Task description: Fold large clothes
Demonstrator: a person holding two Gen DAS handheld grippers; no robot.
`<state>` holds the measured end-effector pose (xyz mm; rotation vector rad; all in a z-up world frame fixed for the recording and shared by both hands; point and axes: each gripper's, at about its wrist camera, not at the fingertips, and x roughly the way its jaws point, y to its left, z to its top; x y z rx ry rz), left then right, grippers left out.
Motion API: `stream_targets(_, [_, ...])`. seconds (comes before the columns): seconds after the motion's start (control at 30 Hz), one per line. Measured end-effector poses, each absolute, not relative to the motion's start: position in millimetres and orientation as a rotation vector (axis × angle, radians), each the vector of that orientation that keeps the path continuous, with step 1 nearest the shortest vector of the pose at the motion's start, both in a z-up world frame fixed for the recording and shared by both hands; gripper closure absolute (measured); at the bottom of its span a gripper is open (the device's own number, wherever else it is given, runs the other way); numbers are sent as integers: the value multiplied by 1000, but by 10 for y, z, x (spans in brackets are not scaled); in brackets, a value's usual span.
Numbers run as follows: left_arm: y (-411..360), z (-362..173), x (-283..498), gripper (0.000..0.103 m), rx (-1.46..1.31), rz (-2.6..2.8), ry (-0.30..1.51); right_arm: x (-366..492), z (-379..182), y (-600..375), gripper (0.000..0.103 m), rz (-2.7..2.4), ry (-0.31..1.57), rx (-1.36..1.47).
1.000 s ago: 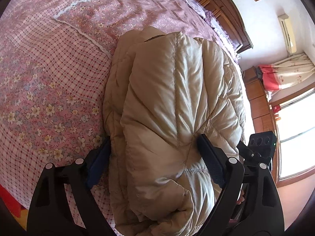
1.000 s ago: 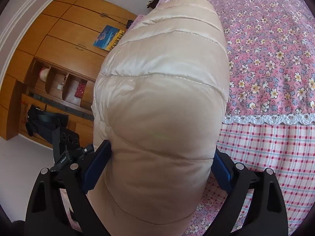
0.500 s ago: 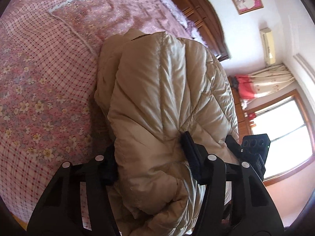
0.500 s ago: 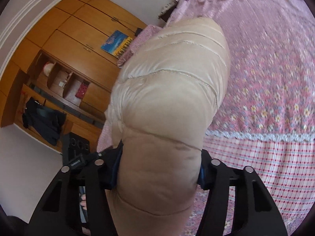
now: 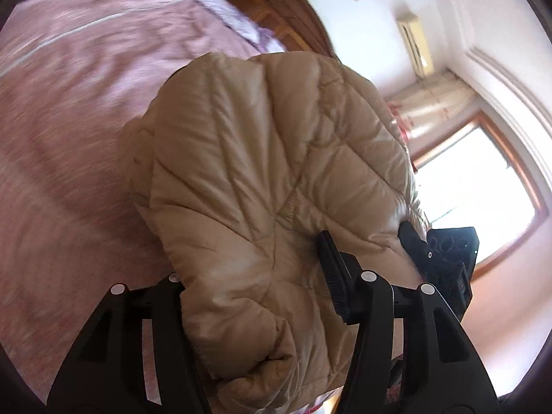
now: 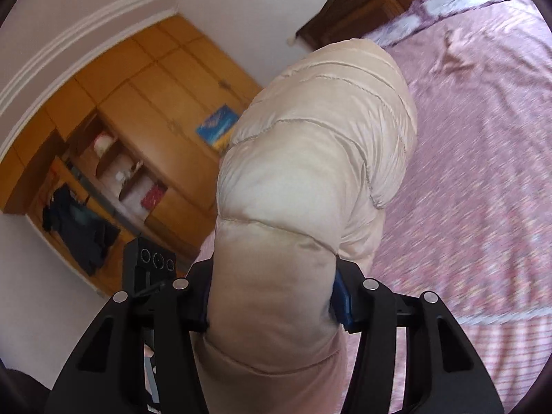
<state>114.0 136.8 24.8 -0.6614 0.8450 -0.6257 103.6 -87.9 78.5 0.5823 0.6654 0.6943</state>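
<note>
A beige quilted puffer jacket [image 5: 276, 145] is folded into a thick bundle and held up above the pink bed [image 5: 69, 138]. My left gripper [image 5: 252, 262] is shut on one end of it, the pads sunk into the padding. In the right wrist view the jacket [image 6: 321, 138] bulges between the fingers of my right gripper [image 6: 272, 293], whose jaws are still closing and squeezing the fabric. The back of the right gripper [image 5: 445, 258] shows beyond the bundle. The left gripper's body [image 6: 151, 262] shows at the lower left of the right wrist view.
The bed [image 6: 483, 172] has a pink floral and checked cover, pillows and a dark wooden headboard [image 5: 276, 10]. A wooden wardrobe [image 6: 145, 131] with open shelves stands to one side. A bright window [image 5: 483, 189] with curtains is on the other.
Both grippers closed onto the jacket's ends, pinching the padding. They then lifted the bundle off the bed, and both views tilted up toward the walls.
</note>
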Motion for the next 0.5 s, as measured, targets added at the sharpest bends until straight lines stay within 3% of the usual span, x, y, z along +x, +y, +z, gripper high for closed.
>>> stream_targets(0.23, [443, 242, 1387, 51, -555, -714, 944, 1016, 584, -1811, 51, 563, 645, 679])
stream_targets(0.4, [2, 0, 1280, 50, -379, -635, 1017, 912, 131, -2308, 51, 410, 753, 705])
stream_targets(0.5, [-59, -115, 1208, 45, -300, -580, 1040, 880, -88, -2351, 41, 350, 813, 695])
